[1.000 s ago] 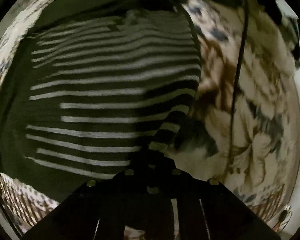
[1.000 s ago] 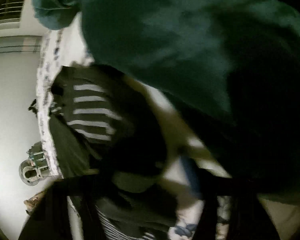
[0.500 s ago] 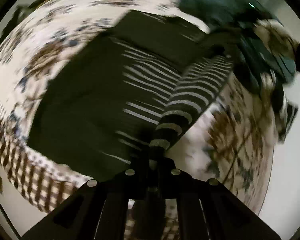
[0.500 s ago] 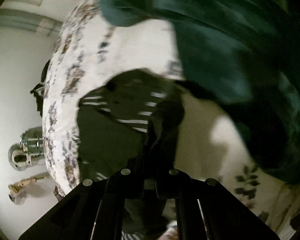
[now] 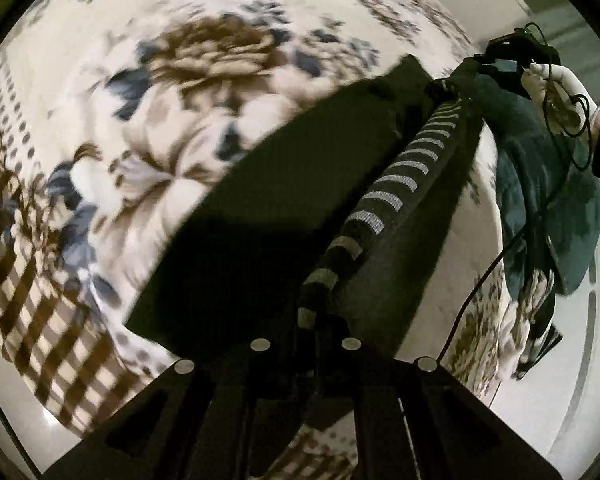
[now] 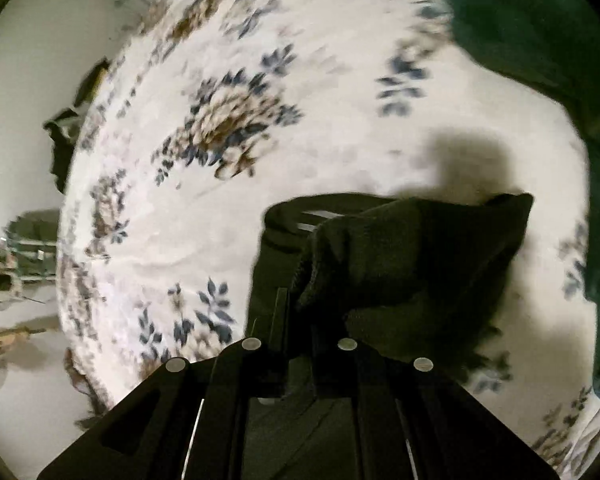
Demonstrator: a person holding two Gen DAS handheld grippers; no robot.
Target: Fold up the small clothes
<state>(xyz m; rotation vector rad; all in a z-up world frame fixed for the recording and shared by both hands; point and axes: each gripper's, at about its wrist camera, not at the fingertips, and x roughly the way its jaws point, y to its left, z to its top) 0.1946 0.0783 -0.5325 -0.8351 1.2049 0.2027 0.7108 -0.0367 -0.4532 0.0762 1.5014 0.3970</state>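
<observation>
A dark sweater with thin white stripes (image 5: pixel 284 208) is held taut above a floral bedspread (image 5: pixel 172 92). My left gripper (image 5: pixel 306 320) is shut on its striped edge, which runs up and right to my right gripper (image 5: pixel 508 60), held by a white-gloved hand. In the right wrist view my right gripper (image 6: pixel 300 332) is shut on a bunched dark part of the same sweater (image 6: pixel 412 264), lifted over the floral bedspread (image 6: pixel 228 128).
A teal garment (image 5: pixel 548 200) lies heaped at the right of the bed, also at the top right in the right wrist view (image 6: pixel 540 32). A black cable (image 5: pixel 500 256) hangs at the right. The bed edge with a checked border (image 5: pixel 52 312) is at the lower left.
Both grippers have lifted the sweater off the bed and pulled it apart. It lay flat with its stripes showing one second ago; now it hangs stretched between them.
</observation>
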